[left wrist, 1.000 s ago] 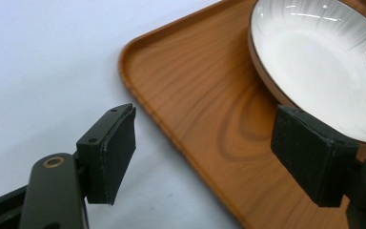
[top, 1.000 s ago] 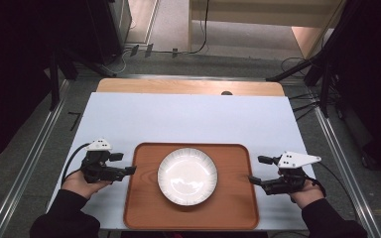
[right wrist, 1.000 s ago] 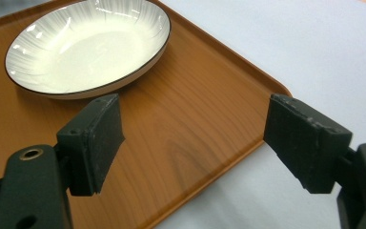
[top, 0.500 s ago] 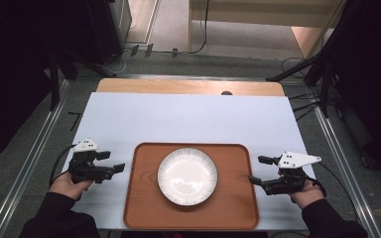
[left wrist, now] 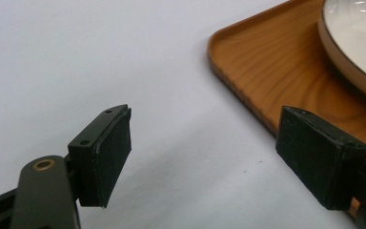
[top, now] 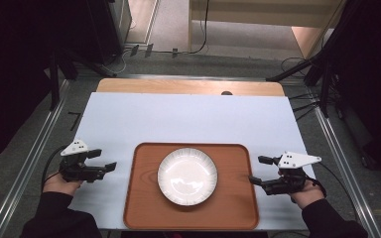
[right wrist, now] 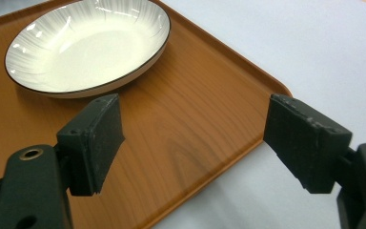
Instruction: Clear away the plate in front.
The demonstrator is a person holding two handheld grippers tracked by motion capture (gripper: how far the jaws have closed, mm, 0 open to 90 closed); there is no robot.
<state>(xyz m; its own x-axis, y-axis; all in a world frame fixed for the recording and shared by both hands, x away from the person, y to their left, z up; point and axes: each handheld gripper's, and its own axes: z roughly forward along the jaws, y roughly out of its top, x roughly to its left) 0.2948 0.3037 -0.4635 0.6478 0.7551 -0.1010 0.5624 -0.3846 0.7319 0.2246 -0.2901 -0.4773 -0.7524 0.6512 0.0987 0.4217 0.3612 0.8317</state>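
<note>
At the lower left of the high view, the left gripper (top: 104, 161) sits over the white table cover (top: 193, 119), held in the person's left hand (top: 62, 184), its jaws spread wide with nothing between them and pointing toward the centre of the frame, apart from the tray's left edge. In the left gripper view the two black pads (left wrist: 107, 155) stand well apart above the white surface, with a corner of the tray (left wrist: 267, 71) at the upper right. At lower centre of the high view lies the brown wooden tray (top: 139, 198), and a white plate (top: 187, 176) with a dark rim rests in its middle. At the lower right, the right gripper (top: 255, 169), held in the right hand (top: 305, 193), is likewise released, jaws parted at the tray's right edge. In the right gripper view the plate (right wrist: 88, 45) sits at the upper left on the tray (right wrist: 186, 129).
</note>
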